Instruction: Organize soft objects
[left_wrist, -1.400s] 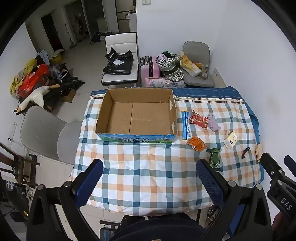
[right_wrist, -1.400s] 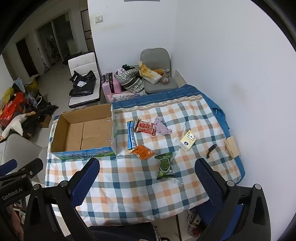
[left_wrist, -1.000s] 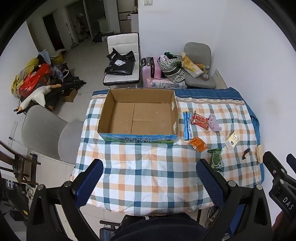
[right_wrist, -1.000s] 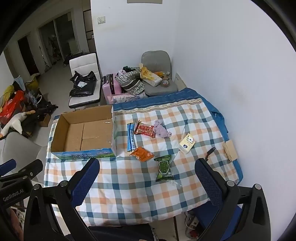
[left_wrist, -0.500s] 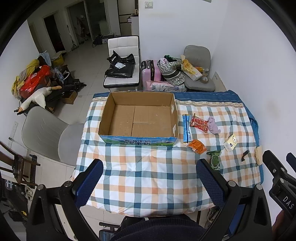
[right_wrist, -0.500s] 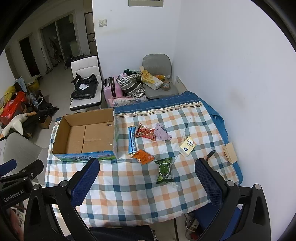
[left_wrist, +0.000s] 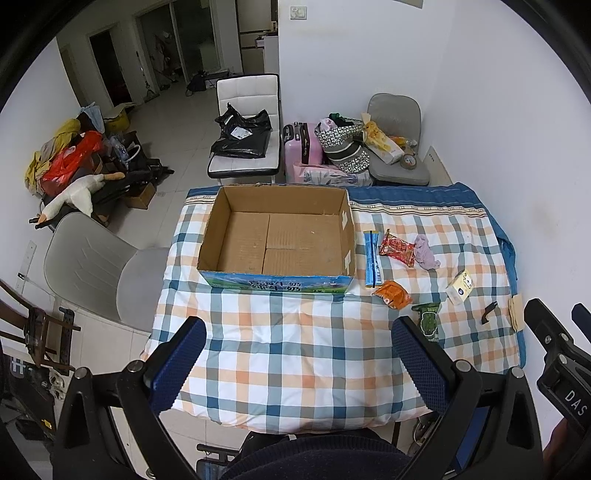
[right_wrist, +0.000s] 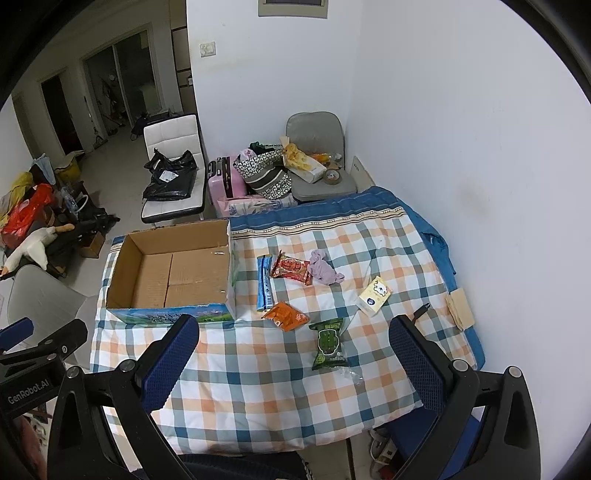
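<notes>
An empty cardboard box (left_wrist: 280, 236) (right_wrist: 173, 273) sits on the left of a checked tablecloth (left_wrist: 295, 350) (right_wrist: 258, 387). Right of it lie a blue packet (left_wrist: 371, 264) (right_wrist: 264, 282), a red snack bag (left_wrist: 397, 248) (right_wrist: 291, 268), a purple cloth (left_wrist: 424, 252) (right_wrist: 325, 271), an orange packet (left_wrist: 393, 294) (right_wrist: 286, 315), a green packet (left_wrist: 428, 320) (right_wrist: 328, 343) and a small white pack (left_wrist: 460, 286) (right_wrist: 375, 295). My left gripper (left_wrist: 299, 358) and right gripper (right_wrist: 291, 354) are both open and empty, held high above the table's near edge.
A black clip (right_wrist: 421, 312) and a beige pad (right_wrist: 460, 308) lie near the table's right edge by the white wall. Behind the table stand a white chair (left_wrist: 245, 144), a pink suitcase (left_wrist: 301, 147) and a grey chair (left_wrist: 397, 147) with bags. A grey chair (left_wrist: 92, 266) stands at left.
Both grippers have risen and drawn back, so the table and box look smaller and farther off. Nothing on the table has moved.
</notes>
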